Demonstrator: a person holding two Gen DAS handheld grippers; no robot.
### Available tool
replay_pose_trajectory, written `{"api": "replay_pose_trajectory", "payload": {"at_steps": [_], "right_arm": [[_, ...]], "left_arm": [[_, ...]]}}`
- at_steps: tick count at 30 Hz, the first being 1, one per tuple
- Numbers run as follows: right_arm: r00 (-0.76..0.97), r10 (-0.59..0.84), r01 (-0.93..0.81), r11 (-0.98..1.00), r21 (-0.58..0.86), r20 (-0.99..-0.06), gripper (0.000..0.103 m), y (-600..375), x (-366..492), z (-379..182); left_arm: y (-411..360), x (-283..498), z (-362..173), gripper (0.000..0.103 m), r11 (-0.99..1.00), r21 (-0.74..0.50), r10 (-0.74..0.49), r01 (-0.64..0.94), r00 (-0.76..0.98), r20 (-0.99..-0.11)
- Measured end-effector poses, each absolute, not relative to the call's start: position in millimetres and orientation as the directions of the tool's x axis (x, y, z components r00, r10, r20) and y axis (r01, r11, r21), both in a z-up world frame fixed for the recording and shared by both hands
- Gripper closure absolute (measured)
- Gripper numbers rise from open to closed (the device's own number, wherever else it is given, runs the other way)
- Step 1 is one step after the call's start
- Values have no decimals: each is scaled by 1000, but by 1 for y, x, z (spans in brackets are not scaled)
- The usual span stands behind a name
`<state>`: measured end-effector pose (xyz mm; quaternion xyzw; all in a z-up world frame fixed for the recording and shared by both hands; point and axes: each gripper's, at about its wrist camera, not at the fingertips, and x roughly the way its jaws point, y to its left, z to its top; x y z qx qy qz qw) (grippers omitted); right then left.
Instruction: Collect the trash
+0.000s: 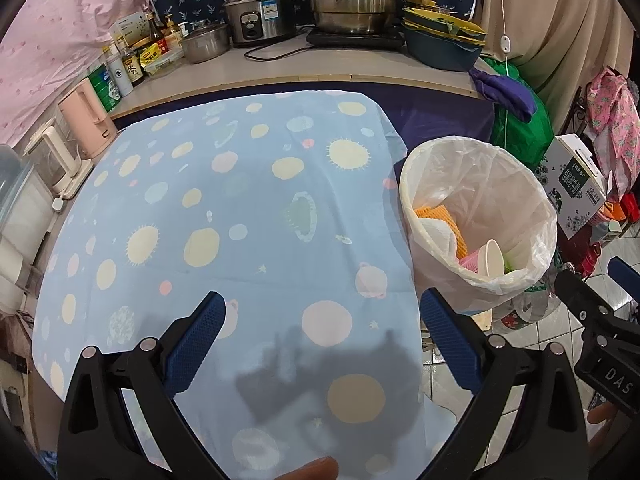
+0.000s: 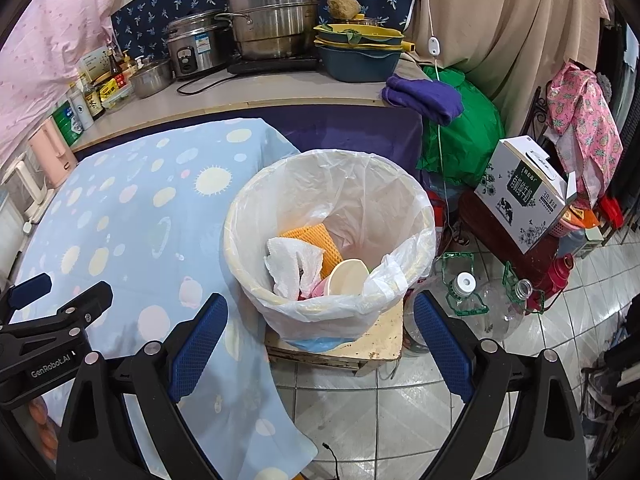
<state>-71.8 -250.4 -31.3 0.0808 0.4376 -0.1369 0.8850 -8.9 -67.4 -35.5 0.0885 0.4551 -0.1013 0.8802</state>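
A white bin lined with a clear bag (image 2: 332, 216) (image 1: 476, 208) stands on a low stool right of the table. Inside lie a crumpled white tissue (image 2: 294, 264), an orange sponge cloth (image 2: 316, 240), a paper cup (image 2: 346, 278) (image 1: 494, 258) and pink bits. My right gripper (image 2: 320, 340) is open, held just in front of and below the bin, nothing between its blue pads. My left gripper (image 1: 320, 340) is open over the blue planet-print tablecloth (image 1: 224, 220), holding nothing. The right gripper's body (image 1: 600, 320) shows at the edge of the left wrist view.
Behind the table a counter carries steel pots (image 2: 272, 20), a rice cooker (image 2: 196, 46), stacked basins (image 2: 360, 48), bottles and a pink kettle (image 1: 86, 120). Right of the bin: a green bag (image 2: 460, 140), a milk carton box (image 2: 524, 192), empty plastic bottles (image 2: 476, 300) on tiled floor.
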Motion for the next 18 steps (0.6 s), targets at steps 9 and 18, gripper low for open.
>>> {"api": "replay_pose_trajectory", "payload": {"at_steps": [9, 18], "right_arm": [[578, -169, 309, 951, 22, -798, 13, -248, -70, -30], [578, -168, 308, 951, 23, -798, 13, -248, -70, -30]], "left_arm": [[-70, -12, -34, 9, 961, 80, -90, 265, 571, -816], [-70, -13, -34, 9, 962, 85, -84, 261, 574, -814]]}}
